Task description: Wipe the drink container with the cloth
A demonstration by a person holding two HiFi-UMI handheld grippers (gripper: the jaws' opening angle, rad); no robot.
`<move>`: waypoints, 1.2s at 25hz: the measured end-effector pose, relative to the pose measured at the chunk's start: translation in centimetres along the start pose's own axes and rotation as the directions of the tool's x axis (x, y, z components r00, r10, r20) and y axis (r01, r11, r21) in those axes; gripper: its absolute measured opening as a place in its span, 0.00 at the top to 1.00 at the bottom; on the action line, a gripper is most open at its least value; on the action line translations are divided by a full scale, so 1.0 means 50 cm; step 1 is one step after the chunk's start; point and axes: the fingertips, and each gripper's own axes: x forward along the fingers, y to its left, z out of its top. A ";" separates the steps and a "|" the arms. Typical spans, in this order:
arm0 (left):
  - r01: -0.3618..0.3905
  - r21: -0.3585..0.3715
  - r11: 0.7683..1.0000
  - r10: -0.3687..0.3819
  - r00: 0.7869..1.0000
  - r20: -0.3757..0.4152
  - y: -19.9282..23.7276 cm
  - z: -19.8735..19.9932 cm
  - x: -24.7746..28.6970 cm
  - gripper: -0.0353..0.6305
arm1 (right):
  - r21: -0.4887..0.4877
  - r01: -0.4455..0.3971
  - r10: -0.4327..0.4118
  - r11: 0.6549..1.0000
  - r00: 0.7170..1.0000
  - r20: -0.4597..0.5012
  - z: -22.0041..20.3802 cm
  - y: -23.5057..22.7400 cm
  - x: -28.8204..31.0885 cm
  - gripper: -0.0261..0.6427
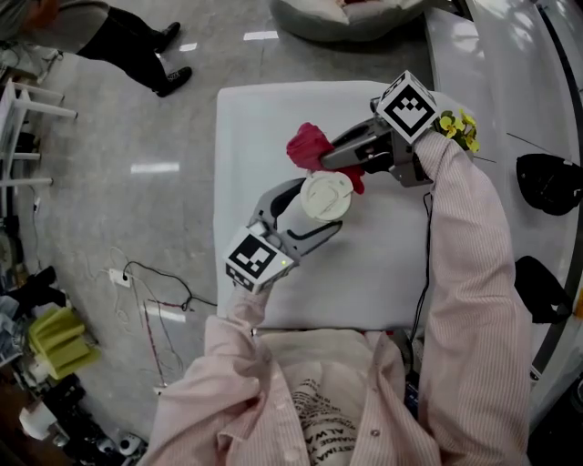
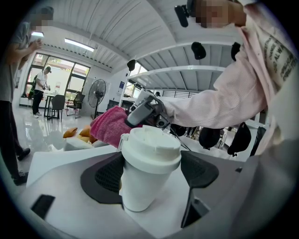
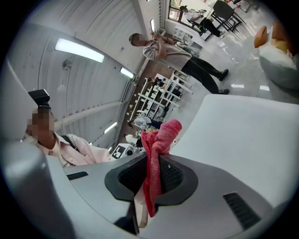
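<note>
A white drink cup (image 1: 326, 196) with a white lid stands upright over the white table (image 1: 255, 127). My left gripper (image 1: 317, 209) is shut on it from the near side. In the left gripper view the cup (image 2: 147, 168) sits between the two dark pads (image 2: 105, 177), with the left gripper (image 2: 150, 173) closed round its body. A red cloth (image 1: 310, 146) is bunched just beyond the cup's lid, pinched in my right gripper (image 1: 326, 160). The right gripper view shows the cloth (image 3: 156, 154) hanging down between the shut jaws of the right gripper (image 3: 152, 179).
The table's right part passes under my sleeve (image 1: 465, 246). A person's legs (image 1: 137, 45) stand on the floor at the top left. Cables (image 1: 150, 296) and clutter (image 1: 55, 337) lie left of the table. A grey cushion (image 1: 346, 18) lies beyond it, black objects (image 1: 547, 182) to the right.
</note>
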 end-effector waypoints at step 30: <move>0.003 -0.025 1.000 -0.002 1.000 0.018 0.001 0.004 -0.003 0.37 | 0.141 -0.006 0.009 0.990 1.000 -0.023 -0.045 -0.133 0.060 0.89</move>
